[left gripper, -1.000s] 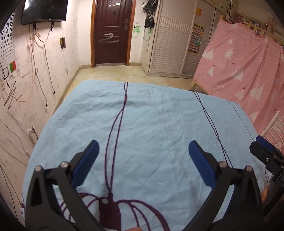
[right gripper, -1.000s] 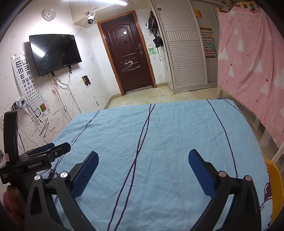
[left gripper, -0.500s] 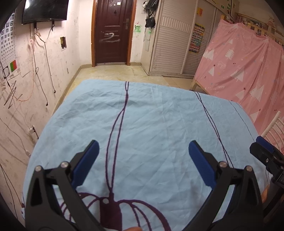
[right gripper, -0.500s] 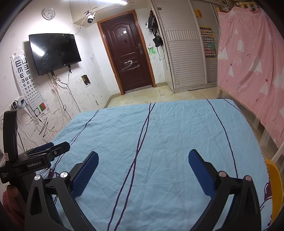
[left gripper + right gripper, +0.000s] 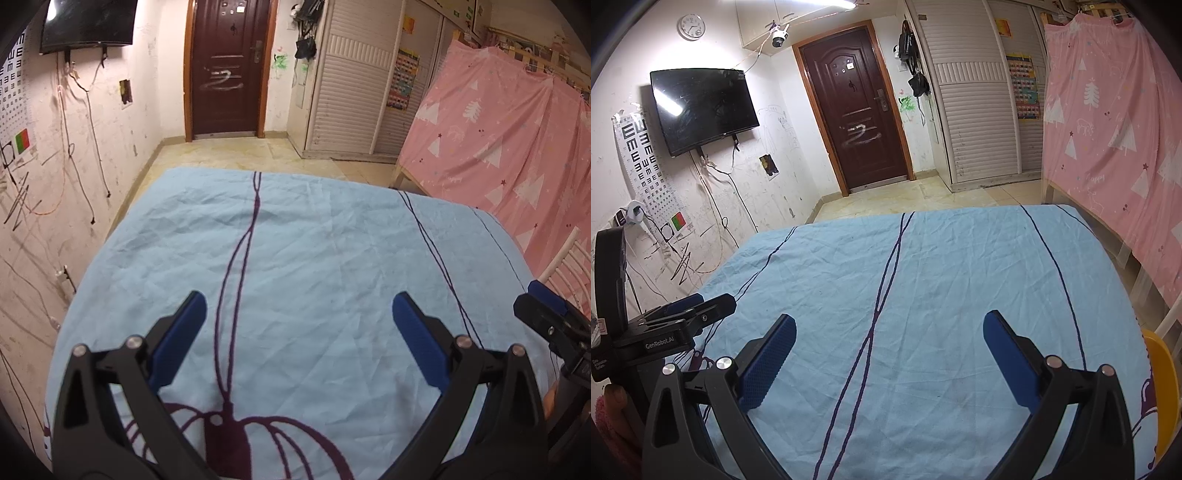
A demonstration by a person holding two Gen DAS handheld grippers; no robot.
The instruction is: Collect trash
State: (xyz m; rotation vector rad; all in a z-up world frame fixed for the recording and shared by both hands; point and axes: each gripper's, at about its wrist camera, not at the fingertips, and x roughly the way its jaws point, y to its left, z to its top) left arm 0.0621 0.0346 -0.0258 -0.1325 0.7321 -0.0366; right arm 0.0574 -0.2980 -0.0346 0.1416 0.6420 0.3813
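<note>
No trash visible anywhere on the blue sheet (image 5: 923,295), near or far, so it's prob. out of frame. Left claw (image 5: 295,314) and right claw (image 5: 886,332) both hang wide apart w/ nothing between the pads, side by side over the near end of the bed, likely just poised while the person looks around. Yellow chair (image 5: 1163,387) sits at near right, pink curtain (image 5: 1108,129) beyond it.
</note>
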